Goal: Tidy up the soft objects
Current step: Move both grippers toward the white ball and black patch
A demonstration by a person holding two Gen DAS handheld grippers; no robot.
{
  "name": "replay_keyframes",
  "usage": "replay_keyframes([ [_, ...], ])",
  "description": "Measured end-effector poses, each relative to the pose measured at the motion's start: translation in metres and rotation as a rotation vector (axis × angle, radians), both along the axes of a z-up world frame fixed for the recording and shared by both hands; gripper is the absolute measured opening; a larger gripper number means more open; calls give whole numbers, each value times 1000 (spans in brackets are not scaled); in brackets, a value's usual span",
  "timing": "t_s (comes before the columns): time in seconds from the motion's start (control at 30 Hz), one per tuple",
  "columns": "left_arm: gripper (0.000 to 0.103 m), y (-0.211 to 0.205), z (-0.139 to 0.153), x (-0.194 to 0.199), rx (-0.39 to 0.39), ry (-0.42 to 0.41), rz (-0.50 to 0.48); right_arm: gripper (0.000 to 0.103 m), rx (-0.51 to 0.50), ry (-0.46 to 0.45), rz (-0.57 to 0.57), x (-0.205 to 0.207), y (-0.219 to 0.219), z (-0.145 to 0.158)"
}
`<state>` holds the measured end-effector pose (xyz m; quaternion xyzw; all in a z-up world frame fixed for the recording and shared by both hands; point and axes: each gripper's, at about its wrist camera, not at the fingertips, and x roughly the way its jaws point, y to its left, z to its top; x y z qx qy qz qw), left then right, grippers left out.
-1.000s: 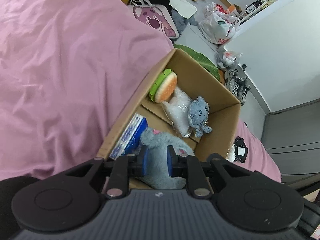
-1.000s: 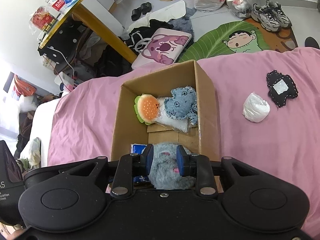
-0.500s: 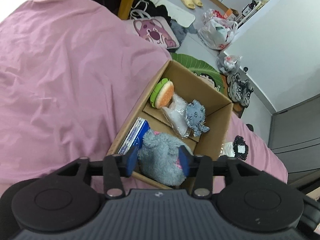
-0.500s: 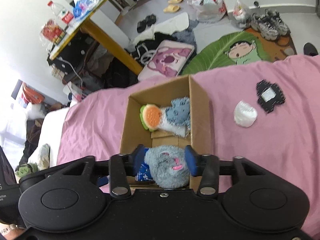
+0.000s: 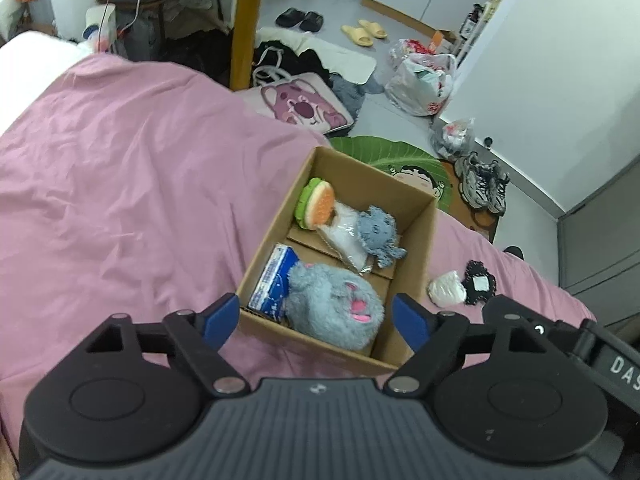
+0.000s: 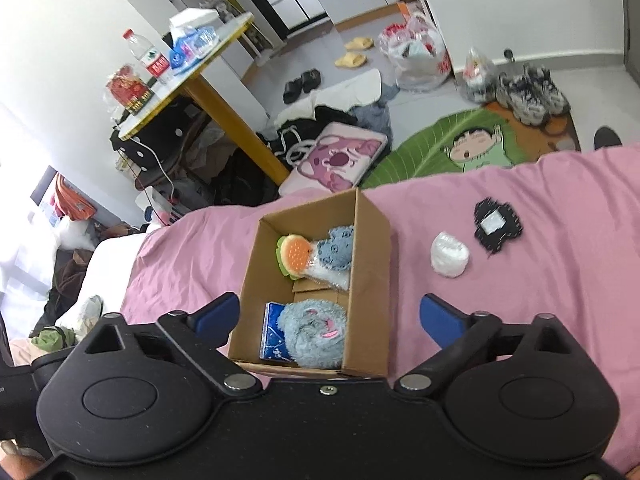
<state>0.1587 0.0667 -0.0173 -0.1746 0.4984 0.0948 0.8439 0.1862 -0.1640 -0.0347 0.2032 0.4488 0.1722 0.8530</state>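
Observation:
An open cardboard box (image 5: pixel 424 248) (image 6: pixel 372 264) stands on the pink bed. A fluffy grey plush (image 5: pixel 334 304) (image 6: pixel 314 336) lies in its near end beside a blue pack (image 5: pixel 270 278) (image 6: pixel 274 336). Farther in lie a burger toy (image 5: pixel 316 208) (image 6: pixel 294 256), a clear bag and a small blue-grey plush (image 5: pixel 378 234) (image 6: pixel 340 248). My left gripper (image 5: pixel 316 320) hangs above the box's near end, its jaws opening and touching nothing. My right gripper (image 6: pixel 330 318) also hovers over the box with jaws opening wide, apart from the plush. A white bundle (image 6: pixel 450 254) (image 5: pixel 446 290) and a black patch (image 6: pixel 496 224) (image 5: pixel 478 282) lie on the bed to the right.
The pink bedcover (image 5: pixel 120 200) (image 6: pixel 540 280) spreads around the box. Beyond the bed's edge are a pink cushion (image 6: pixel 336 160), a green leaf rug (image 6: pixel 440 148), shoes, slippers, plastic bags and a yellow-legged table (image 6: pixel 192 68) with a bottle.
Both grippers let go of the grey plush, opened wide and rose back from the box. The plush now rests in the box's near end.

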Motion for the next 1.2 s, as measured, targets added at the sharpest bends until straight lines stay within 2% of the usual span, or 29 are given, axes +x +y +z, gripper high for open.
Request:
replay_keyframes([
  [0.37, 101, -43, 18, -15, 18, -62, -24, 103, 21, -38, -38, -17, -47, 0],
  [0.73, 102, -80, 17, -19, 22, -82, -50, 103, 49, -35, -109, -22, -90, -15],
  [1.0, 102, -101, 12, -9, 9, -76, -70, 102, 92, -23, -183, -15, -121, -40],
  [1.1, 102, -109, 7, -3, -8, -82, -84, 99, 124, -27, -201, -11, -131, -51],
  [1.2, 102, -117, 2, 5, -20, -78, -100, 85, 141, -12, -219, -6, -136, -64],
])
